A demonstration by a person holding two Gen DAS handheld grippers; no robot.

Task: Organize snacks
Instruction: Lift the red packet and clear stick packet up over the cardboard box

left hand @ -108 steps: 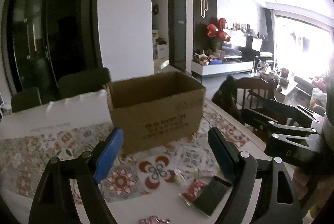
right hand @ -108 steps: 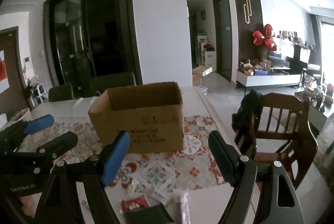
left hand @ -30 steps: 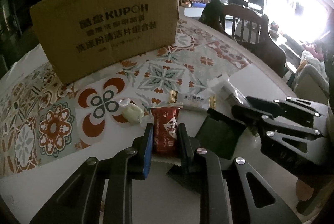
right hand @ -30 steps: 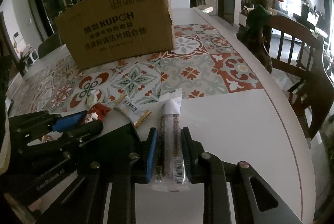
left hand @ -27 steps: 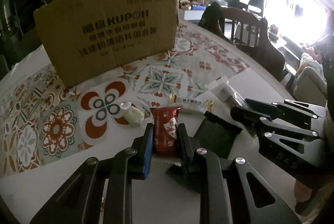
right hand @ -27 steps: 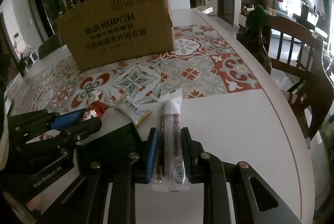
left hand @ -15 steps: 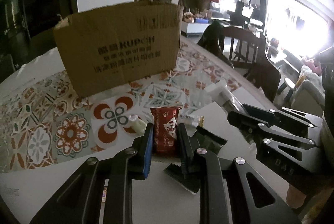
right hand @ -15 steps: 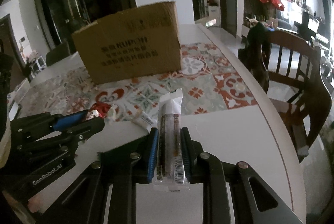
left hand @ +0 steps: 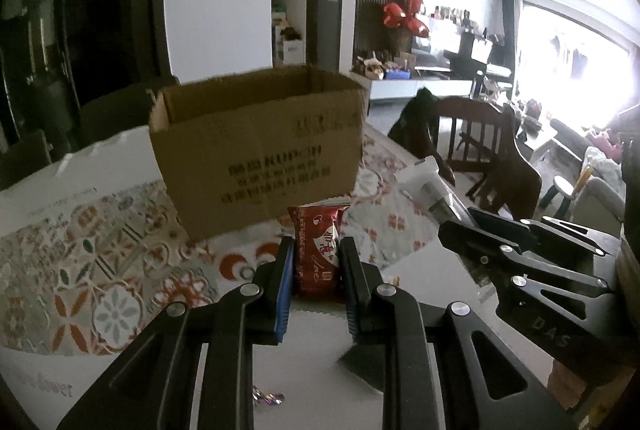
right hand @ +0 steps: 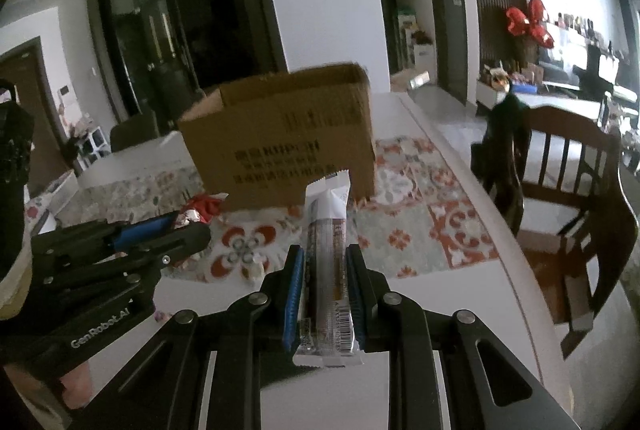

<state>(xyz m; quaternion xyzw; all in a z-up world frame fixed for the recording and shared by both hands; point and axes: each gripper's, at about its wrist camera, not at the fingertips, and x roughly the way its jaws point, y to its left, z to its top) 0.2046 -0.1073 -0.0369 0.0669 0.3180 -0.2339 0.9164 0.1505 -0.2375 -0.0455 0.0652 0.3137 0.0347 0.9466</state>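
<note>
Clearly the open cardboard box [left hand: 260, 149] is sitting upper centre in both wrist views, on a white table [right hand: 460, 310] that is wearing a tiled-pattern runner [left hand: 100, 242]; being open-topped and rigid, it is looking like the likely place for the snacks. Behind it, a living room is stretching away, with a wooden chair [right hand: 568, 189] standing at right and red balloons [left hand: 404, 15] showing at upper right.

Lower centre in the left view, the left gripper [left hand: 316, 266] is squeezing a red snack packet [left hand: 318, 250] by its sides, jaws almost together. Lower centre in the right view, the right gripper [right hand: 324, 286] is likewise pinching a long clear-wrapped snack bar [right hand: 328, 262] near its lower end. Both are probably light, crinkly and slippery, and the bar's free upper end is likely to flop, so a mid-body grip is probably holding best. A tiny purple wrapper [left hand: 266, 397] is lying at the bottom of the left view.
</note>
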